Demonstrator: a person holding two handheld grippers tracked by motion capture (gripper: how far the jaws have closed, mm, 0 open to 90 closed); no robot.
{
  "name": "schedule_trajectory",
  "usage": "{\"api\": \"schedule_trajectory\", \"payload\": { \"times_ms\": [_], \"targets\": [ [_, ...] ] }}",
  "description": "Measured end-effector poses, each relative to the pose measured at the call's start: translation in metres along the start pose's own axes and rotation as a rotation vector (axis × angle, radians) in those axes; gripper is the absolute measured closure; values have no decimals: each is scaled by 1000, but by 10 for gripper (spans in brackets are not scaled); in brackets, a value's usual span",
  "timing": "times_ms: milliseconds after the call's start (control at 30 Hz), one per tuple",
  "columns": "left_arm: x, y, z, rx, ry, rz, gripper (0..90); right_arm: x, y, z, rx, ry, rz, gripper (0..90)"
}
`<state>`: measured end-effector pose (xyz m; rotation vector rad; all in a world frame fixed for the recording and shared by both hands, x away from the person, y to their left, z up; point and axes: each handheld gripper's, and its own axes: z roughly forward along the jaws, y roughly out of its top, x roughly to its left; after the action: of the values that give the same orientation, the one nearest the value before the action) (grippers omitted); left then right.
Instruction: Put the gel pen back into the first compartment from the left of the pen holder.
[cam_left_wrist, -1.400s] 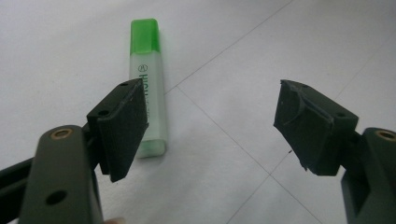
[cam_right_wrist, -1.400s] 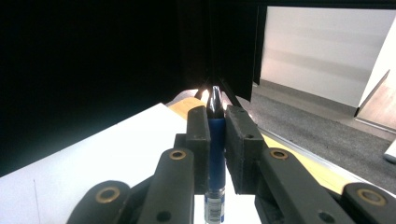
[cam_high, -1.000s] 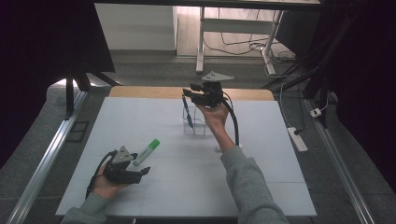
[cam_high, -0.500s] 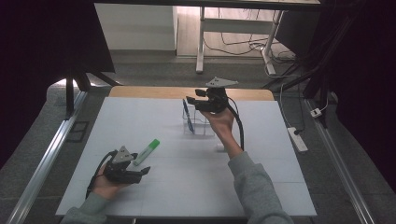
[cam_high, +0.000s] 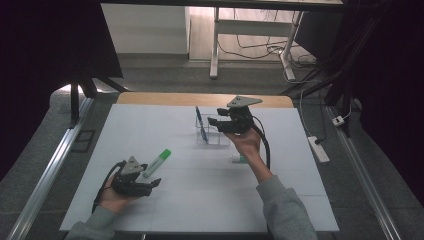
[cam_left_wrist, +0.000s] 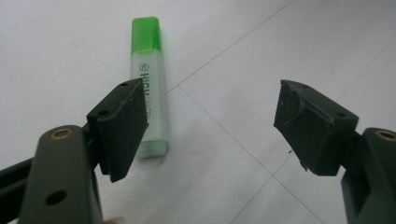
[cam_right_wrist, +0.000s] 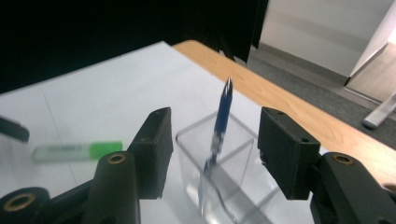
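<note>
Your left gripper (cam_high: 150, 184) rests low on the white table (cam_high: 200, 200), jaws spread wide with nothing between them. Just ahead of its left jaw lies the green highlighter (cam_left_wrist: 148, 84), flat on the board, cap pointing away from you; the jaw tip overlaps its barrel in the left gripper view, though you cannot tell whether they touch. Thin seams cross the white surface under and ahead of the jaws.

Further right, your right gripper (cam_high: 215, 123) hangs above the far half of the table, jaws about half spread and just now opening, empty. Directly ahead of them stands the clear box (cam_right_wrist: 219, 172), and the blue pen (cam_right_wrist: 223, 112) leans in it, tip end up, between the two jaws as the right gripper view shows it but beyond them. A small pale thing lies on the table below your right wrist, too small to name.

Beyond the gripper runs the wooden edge (cam_high: 200, 98) of the table, then grey floor, table legs and trailing cables; dark curtains stand at both sides.
</note>
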<state>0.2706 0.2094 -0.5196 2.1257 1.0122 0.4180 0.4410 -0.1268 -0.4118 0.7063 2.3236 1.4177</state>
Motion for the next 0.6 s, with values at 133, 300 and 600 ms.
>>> {"api": "schedule_trajectory", "payload": {
  "times_ms": [133,300,600],
  "targets": [
    [1,0,0,-2,1,-4,252,2,-12,-9,24,6,2,433],
    [1,0,0,0,0,-4,252,2,-26,-24,45,12,10,424],
    [2,0,0,-4,1,-8,252,1,-51,-54,68,4,26,416]
  ]
}}
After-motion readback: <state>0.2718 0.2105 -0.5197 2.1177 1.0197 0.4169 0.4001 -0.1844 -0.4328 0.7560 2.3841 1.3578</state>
